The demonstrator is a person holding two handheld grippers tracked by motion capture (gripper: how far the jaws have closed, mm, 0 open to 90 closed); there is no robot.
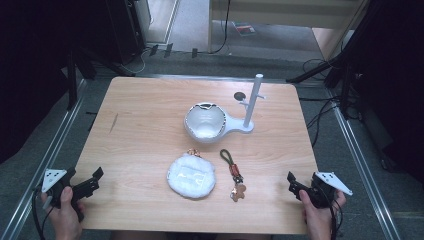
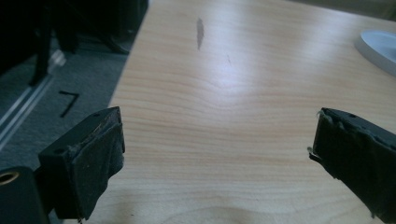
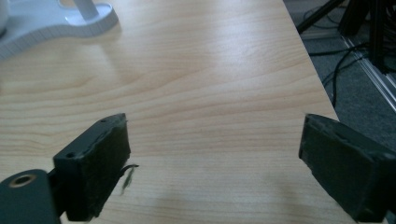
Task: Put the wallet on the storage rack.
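Note:
A white bowl [image 1: 204,121] sits on a white stand whose base [image 1: 239,131] carries an upright post with pegs [image 1: 252,100], at the table's middle back. In front of it lie a fluffy white round pouch [image 1: 191,176] and a dark-cord keychain with a small brown figure [image 1: 234,175]. My left gripper [image 1: 92,181] rests at the front left corner, open, with bare wood between its jaws [image 2: 217,149]. My right gripper [image 1: 294,185] is at the front right, open and holding nothing [image 3: 215,158]. The stand's base [image 3: 51,23] lies far ahead of the right jaws.
The wooden table [image 1: 150,115] has a dark streak [image 1: 114,122] at its left and a dark round spot [image 1: 239,95] near the post. Grey floor, rails, cables and black tripod legs surround it. A white edge [image 2: 380,46] peeks in at the left gripper view's upper right.

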